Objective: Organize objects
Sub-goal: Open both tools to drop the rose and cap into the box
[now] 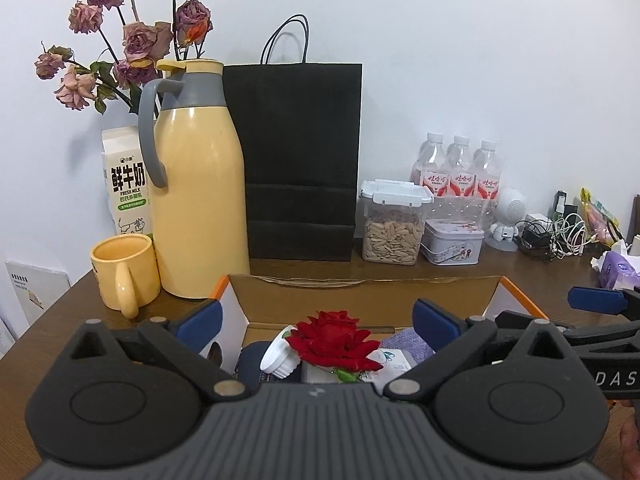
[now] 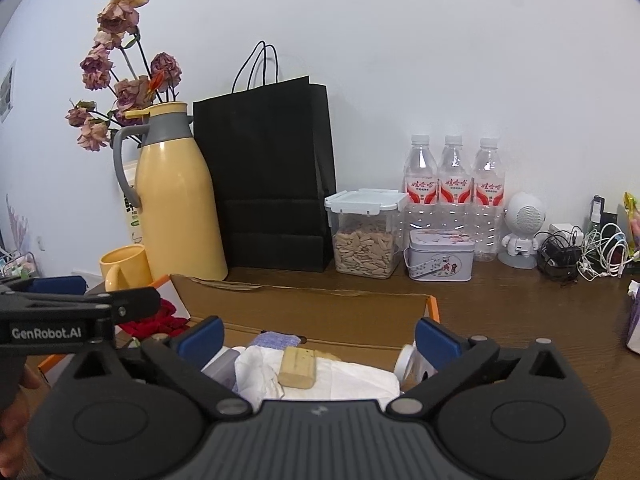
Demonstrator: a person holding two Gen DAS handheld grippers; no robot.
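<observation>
Cardboard box [image 1: 360, 292] open-topped near table [image 2: 520, 312] edge, holding red rose [image 1: 334, 340], white cap [image 1: 278, 358], white cloth [image 2: 352, 376], tan block [image 2: 298, 366]. Sealed jar [image 2: 366, 236] of seeds and tin [image 2: 440, 256] far right. Bare tabletop right of box. Left gripper [image 1: 316, 320] spread wide, empty, rose lying between its fingers. Right gripper [image 2: 318, 338] likewise wide, block just below.
</observation>
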